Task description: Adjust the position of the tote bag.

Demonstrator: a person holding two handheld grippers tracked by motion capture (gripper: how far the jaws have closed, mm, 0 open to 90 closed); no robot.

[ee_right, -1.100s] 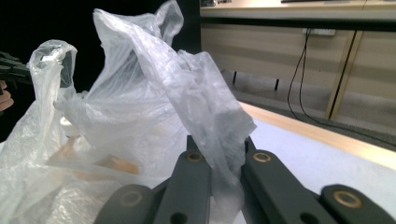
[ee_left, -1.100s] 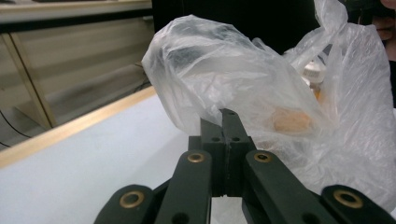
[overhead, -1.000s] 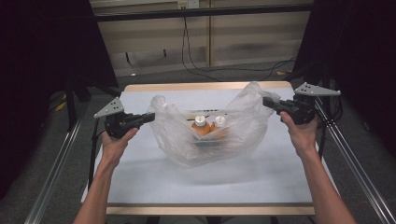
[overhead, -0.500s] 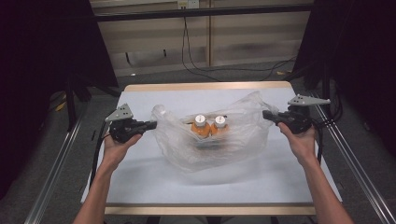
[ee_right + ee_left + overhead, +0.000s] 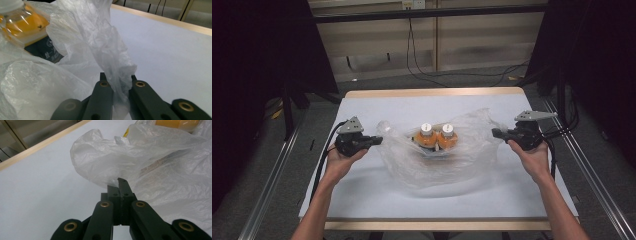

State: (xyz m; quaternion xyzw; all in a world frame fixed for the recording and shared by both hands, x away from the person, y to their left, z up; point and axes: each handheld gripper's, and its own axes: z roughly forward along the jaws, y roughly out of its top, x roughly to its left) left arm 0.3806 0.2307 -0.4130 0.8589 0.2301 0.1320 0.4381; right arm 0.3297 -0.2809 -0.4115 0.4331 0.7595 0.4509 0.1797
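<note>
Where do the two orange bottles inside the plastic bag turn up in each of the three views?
High view: orange bottles stand at table centre inside the plastic bag, white caps up.
Left gripper view: an orange patch at the top edge, right, behind the bag film.
Right gripper view: one bottle at top left.
Shared landmark: the table's wooden edge.

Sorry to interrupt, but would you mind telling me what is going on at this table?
A person is handling a clear plastic bag with a claw in each hand. The left claw is shut on the bag's left edge and the right claw is shut on its right edge. Two orange bottles with white caps stand inside the bag, which rests on the white table, spread between the two hands.
</note>
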